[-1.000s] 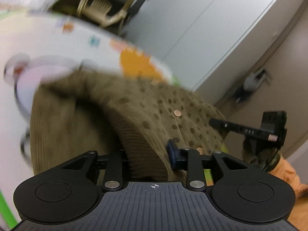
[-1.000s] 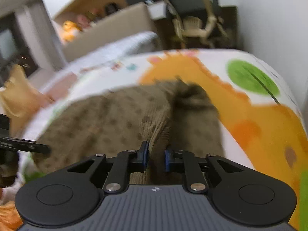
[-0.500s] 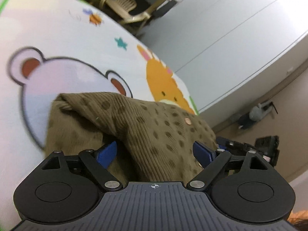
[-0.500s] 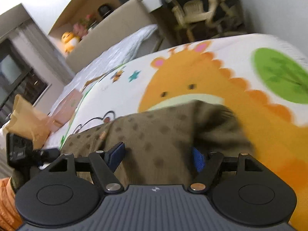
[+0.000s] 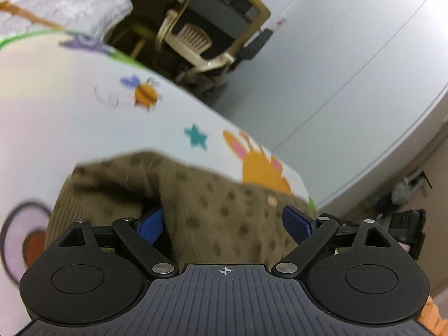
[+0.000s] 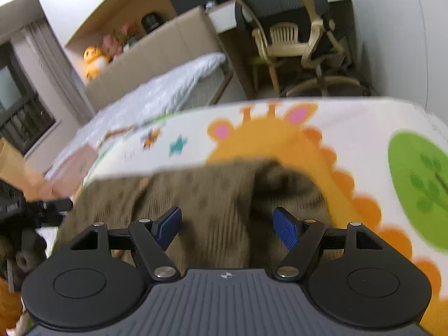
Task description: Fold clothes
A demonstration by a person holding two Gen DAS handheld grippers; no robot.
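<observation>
With both the left gripper (image 5: 225,221) and right gripper (image 6: 226,224) jaws spread and empty over the olive-brown dotted knit garment (image 5: 212,204) at lower centre on the cartoon-printed mat (image 5: 70,112), we risk snagging its loose upper fold.

1. Your left gripper (image 5: 224,222) has its jaws spread wide, with the brown cardigan (image 5: 212,204) bunched up between them.
2. Your right gripper (image 6: 226,225) is likewise spread over the cardigan's folds.
3. Beyond the cardigan the printed mat (image 6: 280,123) lies bare.
4. Past the mat's far edge a chair (image 6: 285,36) stands in your way.
</observation>
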